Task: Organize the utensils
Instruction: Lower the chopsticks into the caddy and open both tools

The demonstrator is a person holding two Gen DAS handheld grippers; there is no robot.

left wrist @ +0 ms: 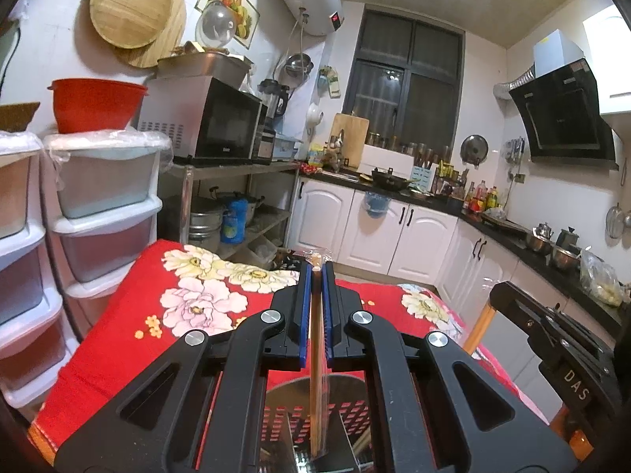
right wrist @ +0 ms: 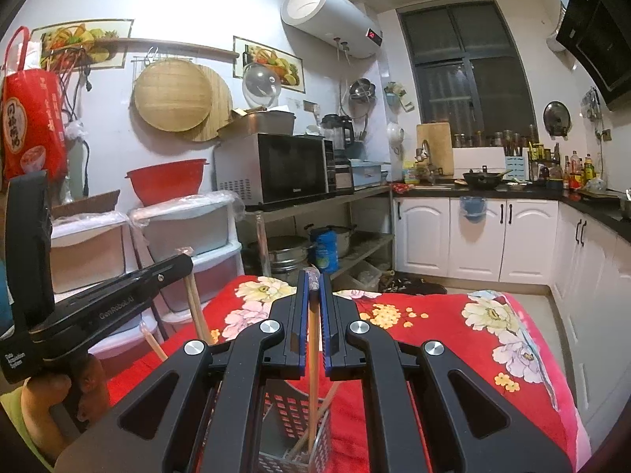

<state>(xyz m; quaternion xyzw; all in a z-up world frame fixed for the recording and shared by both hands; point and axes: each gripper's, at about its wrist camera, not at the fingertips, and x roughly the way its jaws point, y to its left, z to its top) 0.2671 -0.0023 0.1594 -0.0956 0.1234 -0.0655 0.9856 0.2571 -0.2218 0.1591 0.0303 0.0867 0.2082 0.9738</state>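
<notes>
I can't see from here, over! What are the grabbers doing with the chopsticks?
Left gripper shut on chopsticks. Right gripper shut on another chopstick. Tips down in the perforated metal holder. Nothing in the way.

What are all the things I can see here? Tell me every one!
Chopsticks: one bundle in each gripper, wooden, lower ends in the holder.
Utensil holder: one, perforated metal, on the blanket.
Blanket: one, red with flowers, under the holder.
Microwave: one, silver and black, on a metal rack.
Red basin: one, on plastic drawers.
Water heater: one, white, high on the wall.
Left gripper: black, shut on chopsticks.
Right gripper: black, shut on chopsticks.
</notes>
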